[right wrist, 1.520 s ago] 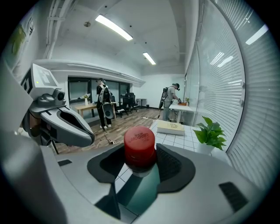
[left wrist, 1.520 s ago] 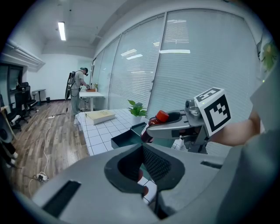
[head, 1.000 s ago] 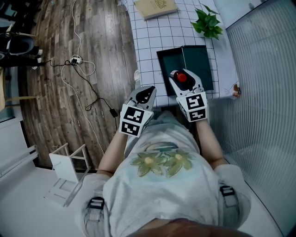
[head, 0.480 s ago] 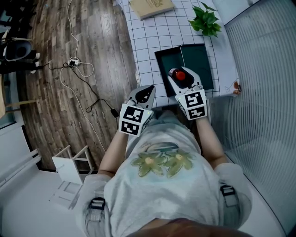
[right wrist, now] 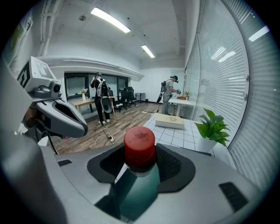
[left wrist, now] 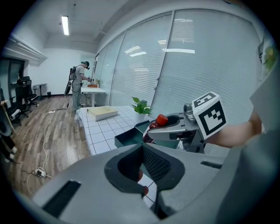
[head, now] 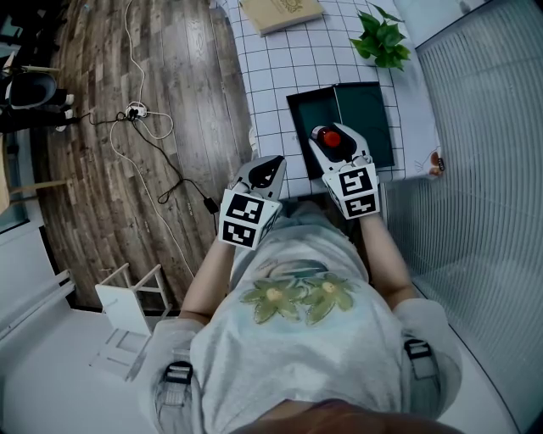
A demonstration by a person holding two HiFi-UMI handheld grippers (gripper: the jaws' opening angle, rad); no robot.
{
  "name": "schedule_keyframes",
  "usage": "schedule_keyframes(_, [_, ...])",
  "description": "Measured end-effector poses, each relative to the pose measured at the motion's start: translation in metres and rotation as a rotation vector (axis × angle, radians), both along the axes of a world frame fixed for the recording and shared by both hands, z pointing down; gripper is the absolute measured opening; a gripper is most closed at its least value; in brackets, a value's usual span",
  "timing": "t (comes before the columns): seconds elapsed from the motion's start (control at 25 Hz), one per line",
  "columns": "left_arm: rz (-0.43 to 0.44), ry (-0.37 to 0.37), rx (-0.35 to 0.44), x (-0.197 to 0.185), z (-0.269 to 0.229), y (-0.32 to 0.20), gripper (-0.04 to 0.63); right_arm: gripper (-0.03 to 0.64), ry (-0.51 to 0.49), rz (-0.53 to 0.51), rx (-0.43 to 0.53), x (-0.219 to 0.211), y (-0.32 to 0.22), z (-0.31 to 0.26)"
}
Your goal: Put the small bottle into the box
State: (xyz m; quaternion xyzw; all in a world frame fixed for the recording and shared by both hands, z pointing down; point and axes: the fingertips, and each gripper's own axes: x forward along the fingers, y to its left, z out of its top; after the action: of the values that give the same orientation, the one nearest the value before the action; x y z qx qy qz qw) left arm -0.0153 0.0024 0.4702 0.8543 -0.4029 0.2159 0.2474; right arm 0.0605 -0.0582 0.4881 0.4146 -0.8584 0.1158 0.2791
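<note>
A small dark bottle with a red cap (head: 331, 139) is held upright in my right gripper (head: 333, 146), which is shut on it. The bottle hangs over the near part of the dark green box (head: 365, 114), which lies open on the white gridded table (head: 284, 68). In the right gripper view the red cap (right wrist: 139, 145) stands between the black pads (right wrist: 175, 168), hiding the body. My left gripper (head: 266, 172) hovers at the table's near left edge, shut and empty. From the left gripper view, the bottle (left wrist: 158, 121) and box (left wrist: 127, 139) lie ahead, to the right.
A potted plant (head: 381, 41) stands beyond the box, and a flat tan book (head: 282, 12) lies at the table's far end. Cables (head: 144, 119) trail over the wood floor on the left; a white stool (head: 127, 297) stands nearby. Window blinds (head: 475, 127) run along the right.
Almost nothing differs: both grippers hold their places, and the bottle stays in the right gripper over the box's near end. Only the head camera shifted slightly.
</note>
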Motion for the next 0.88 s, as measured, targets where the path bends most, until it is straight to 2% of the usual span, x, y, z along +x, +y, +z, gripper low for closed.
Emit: schedule_keyframes(0.88, [0.004, -0.005, -0.018, 0.001, 0.005, -0.014, 0.008, 0.218, 0.007, -0.005, -0.044, 0.0, -0.01, 0.019])
